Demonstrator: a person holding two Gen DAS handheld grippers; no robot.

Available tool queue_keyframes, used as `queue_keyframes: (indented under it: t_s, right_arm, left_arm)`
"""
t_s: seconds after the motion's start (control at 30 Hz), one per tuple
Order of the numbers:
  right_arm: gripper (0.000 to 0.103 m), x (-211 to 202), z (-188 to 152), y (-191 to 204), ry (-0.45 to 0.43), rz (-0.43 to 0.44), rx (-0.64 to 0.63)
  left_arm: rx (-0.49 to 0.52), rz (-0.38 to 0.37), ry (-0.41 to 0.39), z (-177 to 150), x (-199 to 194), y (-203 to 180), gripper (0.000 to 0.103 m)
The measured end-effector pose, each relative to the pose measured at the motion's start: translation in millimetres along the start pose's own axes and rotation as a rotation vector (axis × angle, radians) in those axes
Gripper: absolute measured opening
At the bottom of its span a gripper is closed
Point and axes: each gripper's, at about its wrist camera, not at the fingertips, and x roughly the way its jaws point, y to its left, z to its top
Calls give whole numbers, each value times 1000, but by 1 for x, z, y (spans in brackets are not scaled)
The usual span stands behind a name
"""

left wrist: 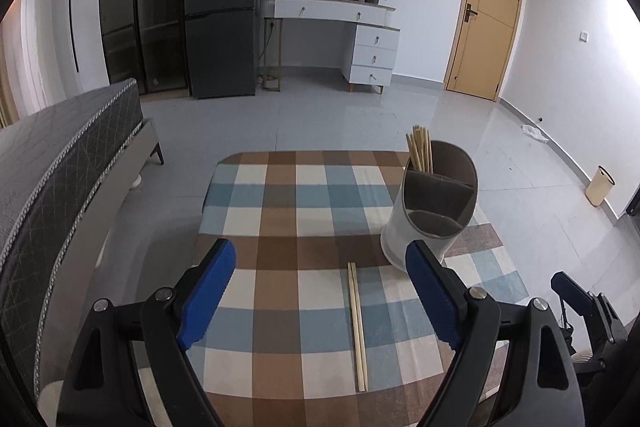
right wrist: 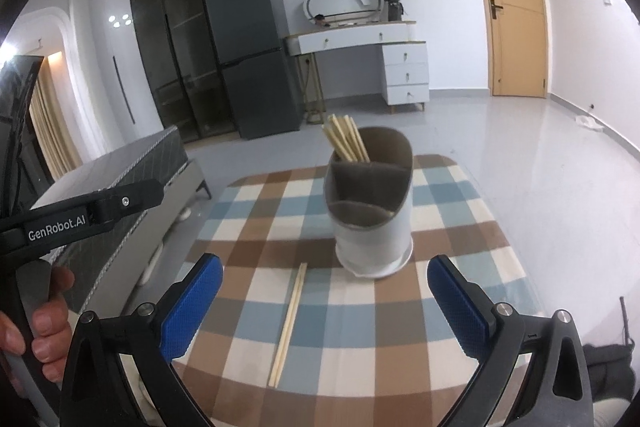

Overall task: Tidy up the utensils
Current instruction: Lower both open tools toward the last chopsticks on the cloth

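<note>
A pair of chopsticks (left wrist: 357,327) is seen lying flat on the checked tablecloth (left wrist: 280,211), close in front of the white utensil holder (left wrist: 424,227), which stands upright with a bunch of chopsticks (left wrist: 420,149) in its far compartment while its two nearer compartments look empty. The left gripper (left wrist: 320,301) is held with its blue jaws wide apart and nothing between the pads, the pair lying on the cloth below. The right gripper (right wrist: 325,303) is held wide open too, and nothing is gripped by it.
</note>
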Motion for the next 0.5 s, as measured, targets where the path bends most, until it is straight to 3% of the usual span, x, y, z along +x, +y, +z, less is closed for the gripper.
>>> queue_keyframes:
  t_s: [0.33,0.5]
  right_arm:
    - [103,15,-17,4,46,-37,-32]
    - [103,32,-26,-1,118,-36,-14]
  left_arm:
    - [0,3,33,-16,20,3,84]
    - [-42,21,112,-26,46,10,84]
